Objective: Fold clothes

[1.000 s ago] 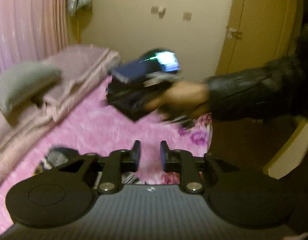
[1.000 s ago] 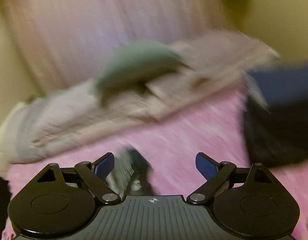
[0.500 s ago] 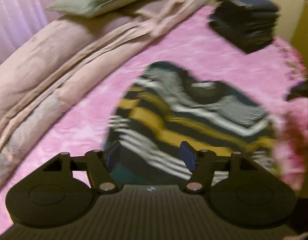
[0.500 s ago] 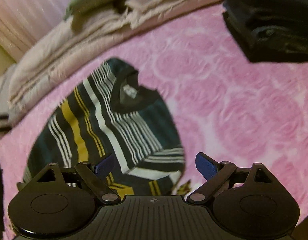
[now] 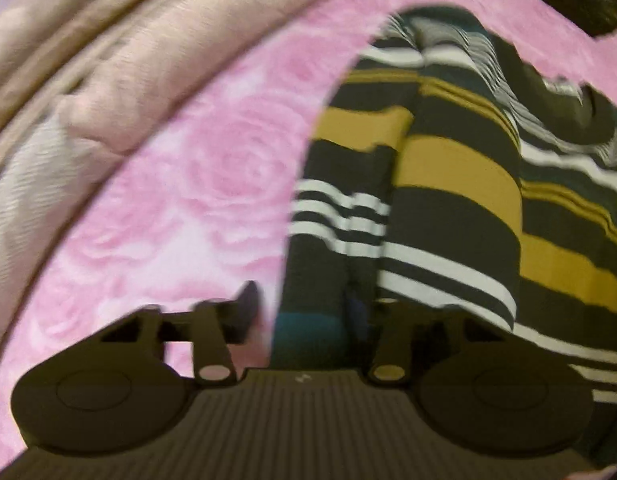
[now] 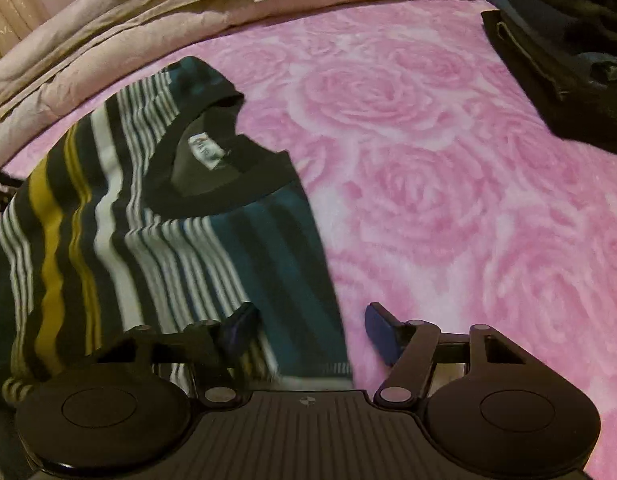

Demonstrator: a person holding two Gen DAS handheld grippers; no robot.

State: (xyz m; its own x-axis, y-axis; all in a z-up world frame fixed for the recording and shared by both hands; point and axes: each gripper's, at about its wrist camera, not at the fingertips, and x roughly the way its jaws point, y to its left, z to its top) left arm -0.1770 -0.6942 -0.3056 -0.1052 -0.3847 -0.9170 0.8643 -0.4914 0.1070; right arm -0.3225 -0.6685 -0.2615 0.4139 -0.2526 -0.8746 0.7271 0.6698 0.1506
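Both tools closing, L tool (image 5: 304, 312) & R tool (image 6: 308, 330) astride striped shirt (image 6: 156, 216) edges

A bed fills both views, covered by a pink blanket (image 6: 448, 168) with a raised rose pattern. Along its far edge lies a folded beige quilt (image 5: 108, 72) in long ridges. Beyond the quilt, a pale pink pleated curtain (image 6: 32, 8) shows at the upper left. The light is dim and warm.

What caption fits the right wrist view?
Right gripper closing over the striped shirt's edge on the pink bedspread.
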